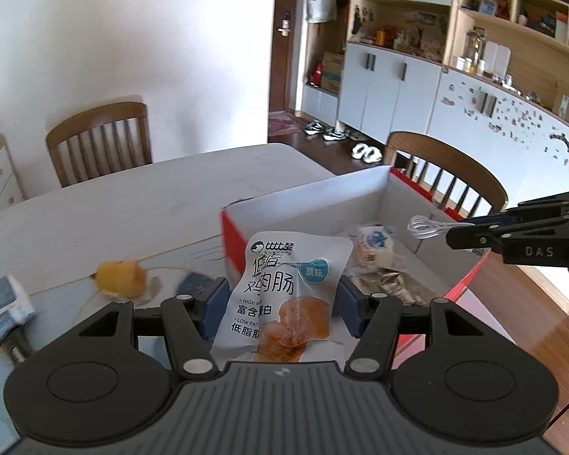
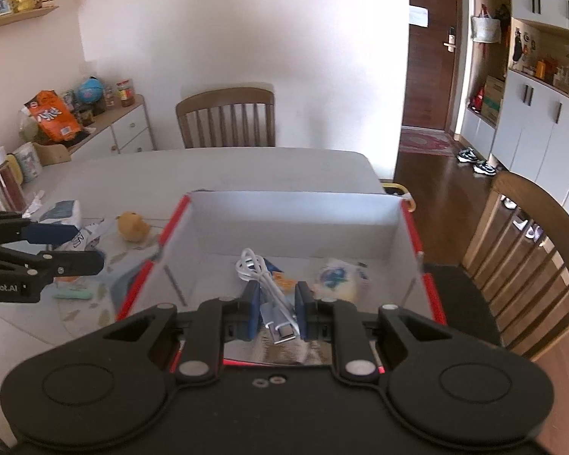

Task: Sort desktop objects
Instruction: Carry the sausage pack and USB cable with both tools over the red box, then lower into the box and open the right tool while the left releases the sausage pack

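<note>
My left gripper (image 1: 282,305) is shut on a white snack packet (image 1: 288,295) printed with orange sausage slices, held upright just before the near wall of the red-and-white box (image 1: 315,193). My right gripper (image 2: 277,303) is shut on a coiled white USB cable (image 2: 263,278) and hangs over the inside of that box (image 2: 292,212). In the left wrist view the right gripper (image 1: 451,233) reaches in from the right with the cable loop (image 1: 423,227) sticking out over the box. A wrapped round snack (image 2: 335,276) and another packet lie on the box floor.
On the table (image 1: 125,204) left of the box lie a yellow plush toy (image 2: 132,225), a tissue pack (image 2: 62,212) and small items on a placemat. Wooden chairs (image 2: 225,117) stand at the far side and right. A sideboard with jars and snacks stands at the left.
</note>
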Demonstrator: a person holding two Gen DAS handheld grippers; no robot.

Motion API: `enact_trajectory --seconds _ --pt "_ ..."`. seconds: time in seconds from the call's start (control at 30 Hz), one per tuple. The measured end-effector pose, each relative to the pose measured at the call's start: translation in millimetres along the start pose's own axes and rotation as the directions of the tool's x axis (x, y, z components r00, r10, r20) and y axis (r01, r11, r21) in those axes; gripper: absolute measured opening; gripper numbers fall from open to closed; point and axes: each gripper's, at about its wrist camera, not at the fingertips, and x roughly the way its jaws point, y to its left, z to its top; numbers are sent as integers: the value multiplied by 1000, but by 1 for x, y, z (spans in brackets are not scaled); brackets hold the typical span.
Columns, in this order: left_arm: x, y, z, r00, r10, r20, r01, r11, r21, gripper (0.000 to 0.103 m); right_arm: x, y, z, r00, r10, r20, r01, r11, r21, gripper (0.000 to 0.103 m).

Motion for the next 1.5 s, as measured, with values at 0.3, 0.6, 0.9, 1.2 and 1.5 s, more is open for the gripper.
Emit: enact_trajectory --seconds 0.3,0.6,0.9,1.2,1.5 --pt "41 -32 22 998 -40 -42 43 996 76 60 14 -26 -2 1000 -19 -18 19 1000 3 18" --pt "91 -39 39 994 -24 -110 35 994 100 60 35 -40 -3 998 -18 -54 18 1000 -2 18" --pt "141 -41 47 981 3 -195 33 982 184 60 55 -46 -3 996 -14 -85 11 999 -44 19" --pt "178 -43 57 957 -9 -291 68 979 193 60 68 -37 -3 992 15 -122 -28 994 -107 18" --pt "208 -56 65 926 2 -378 92 969 229 60 77 -24 -5 983 61 -176 -90 983 -161 18"
